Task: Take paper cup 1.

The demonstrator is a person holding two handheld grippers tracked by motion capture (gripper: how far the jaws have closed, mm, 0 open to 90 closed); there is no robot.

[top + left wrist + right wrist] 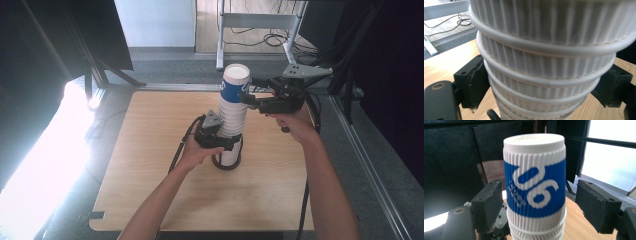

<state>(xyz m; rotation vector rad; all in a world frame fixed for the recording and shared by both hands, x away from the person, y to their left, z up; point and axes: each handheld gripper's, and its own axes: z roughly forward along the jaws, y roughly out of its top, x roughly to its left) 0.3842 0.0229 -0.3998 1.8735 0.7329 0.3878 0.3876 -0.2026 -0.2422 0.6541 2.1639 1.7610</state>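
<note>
A tall stack of ribbed white paper cups stands mid-table on the wooden table. Its topmost cup carries a blue band with white print. My left gripper is shut on the lower part of the stack, with both black pads pressed against the stack of cups. My right gripper is up at the top cup. In the right gripper view the blue-banded cup sits between the jaws of my right gripper, and a gap shows on each side of it.
A dark ring circles the foot of the stack. Behind the table stand a metal frame and loose floor cables. Dark panels flank both sides. Strong glare lies to the left of the table.
</note>
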